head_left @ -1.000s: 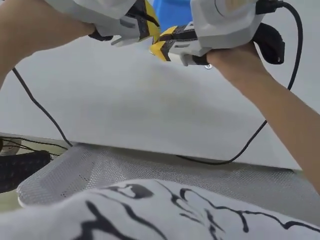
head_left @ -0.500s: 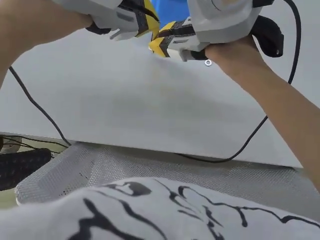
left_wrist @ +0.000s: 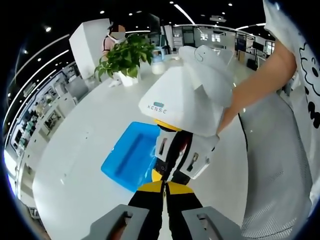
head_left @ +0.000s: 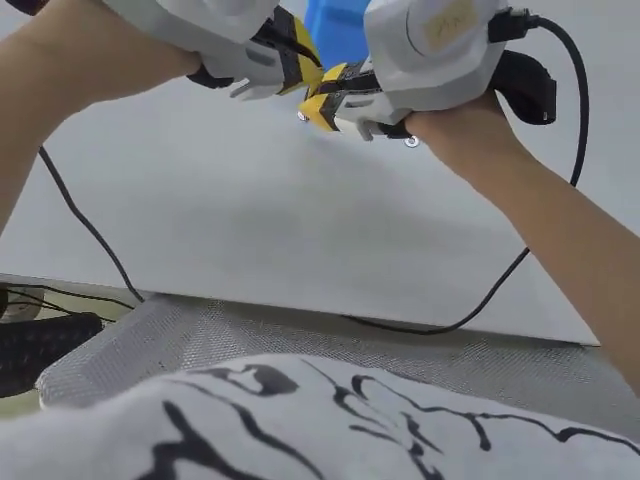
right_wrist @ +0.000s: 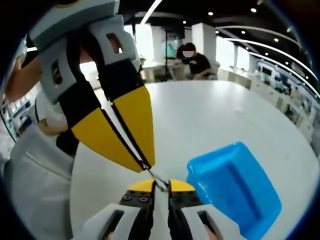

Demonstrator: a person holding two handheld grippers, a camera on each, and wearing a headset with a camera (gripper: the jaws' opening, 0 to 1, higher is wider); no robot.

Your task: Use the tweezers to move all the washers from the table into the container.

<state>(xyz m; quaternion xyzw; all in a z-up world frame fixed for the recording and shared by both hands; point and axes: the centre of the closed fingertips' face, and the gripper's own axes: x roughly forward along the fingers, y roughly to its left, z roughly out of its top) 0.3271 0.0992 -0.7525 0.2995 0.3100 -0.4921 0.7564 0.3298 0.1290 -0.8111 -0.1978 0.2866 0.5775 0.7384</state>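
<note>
Tweezers [right_wrist: 156, 178] sit as a thin metal sliver bridging the two tongs. The left gripper [right_wrist: 146, 164] has its yellow jaws pressed narrow along them, and the right gripper [right_wrist: 160, 186] pinches what looks like their end, its jaws also nearly closed. Both tools hover tip to tip above the worktop [head_left: 250, 220], well in from its near edge.

The step in hand seems to be resetting the hold on the tweezers. To do it well, one tong should stay firm until the other is seated. The tweezers' legs should end up across a pair of jaws so that a squeeze closes them, with the points left free.

The head view gives what the gripper views lack: one washer [head_left: 411, 142] lying on the worktop just beneath the right hand [head_left: 455, 120], and another washer [head_left: 301, 116] beside the meeting tips. The left gripper view sets the blue container [left_wrist: 131, 156] just beyond the tips, toward the far edge, open and apparently empty. The right gripper view alone resolves the tweezers' metal.
</note>
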